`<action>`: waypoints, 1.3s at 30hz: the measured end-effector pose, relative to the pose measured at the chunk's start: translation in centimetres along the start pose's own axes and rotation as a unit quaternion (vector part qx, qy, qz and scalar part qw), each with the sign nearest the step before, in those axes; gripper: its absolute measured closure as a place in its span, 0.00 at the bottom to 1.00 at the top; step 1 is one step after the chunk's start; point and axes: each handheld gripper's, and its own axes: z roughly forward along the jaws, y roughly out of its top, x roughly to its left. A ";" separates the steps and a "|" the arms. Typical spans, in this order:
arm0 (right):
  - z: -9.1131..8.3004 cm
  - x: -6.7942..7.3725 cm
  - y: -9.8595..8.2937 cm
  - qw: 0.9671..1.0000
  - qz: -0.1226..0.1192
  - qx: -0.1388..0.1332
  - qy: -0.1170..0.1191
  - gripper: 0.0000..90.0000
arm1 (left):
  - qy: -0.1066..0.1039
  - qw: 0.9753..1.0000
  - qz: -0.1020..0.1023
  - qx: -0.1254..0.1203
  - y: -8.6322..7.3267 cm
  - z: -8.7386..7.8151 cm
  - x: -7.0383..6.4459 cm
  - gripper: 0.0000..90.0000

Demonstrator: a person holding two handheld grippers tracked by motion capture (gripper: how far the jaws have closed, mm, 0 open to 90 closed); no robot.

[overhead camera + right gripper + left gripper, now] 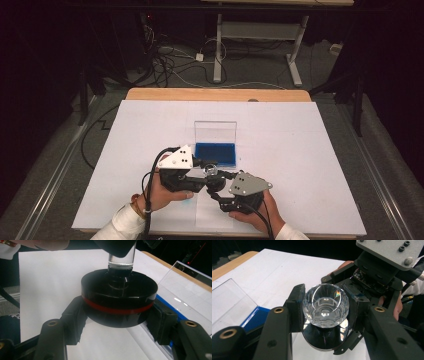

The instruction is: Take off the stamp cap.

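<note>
The crystal, a faceted clear glass knob on a short clear stem, stands upright on a round glossy black base ringed with a red band. The left gripper pinches the crystal's head; the right gripper pinches the base. Both are held above the white counter, just near of the blue-lined clear box.

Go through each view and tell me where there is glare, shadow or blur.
High view: the white table sheet is evenly lit and the room behind is dark. Left gripper view: the faceted crystal top carries bright glints and a small rainbow fleck; the nearest fingers are soft. Right gripper view: the black disc base shines on top, and the clear lid behind is slightly blurred.
</note>
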 end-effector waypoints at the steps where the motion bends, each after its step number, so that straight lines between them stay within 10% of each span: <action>1: 0.0 0.0 0.0 1.000 0.000 0.000 0.000 0.43 | -0.001 1.000 -0.001 -0.001 0.0 0.0 0.0 0.61; 39: 0.0 -0.9 -0.5 0.997 0.061 -0.016 0.050 0.41 | -0.006 1.000 -0.001 -0.008 -0.3 0.4 0.0 0.61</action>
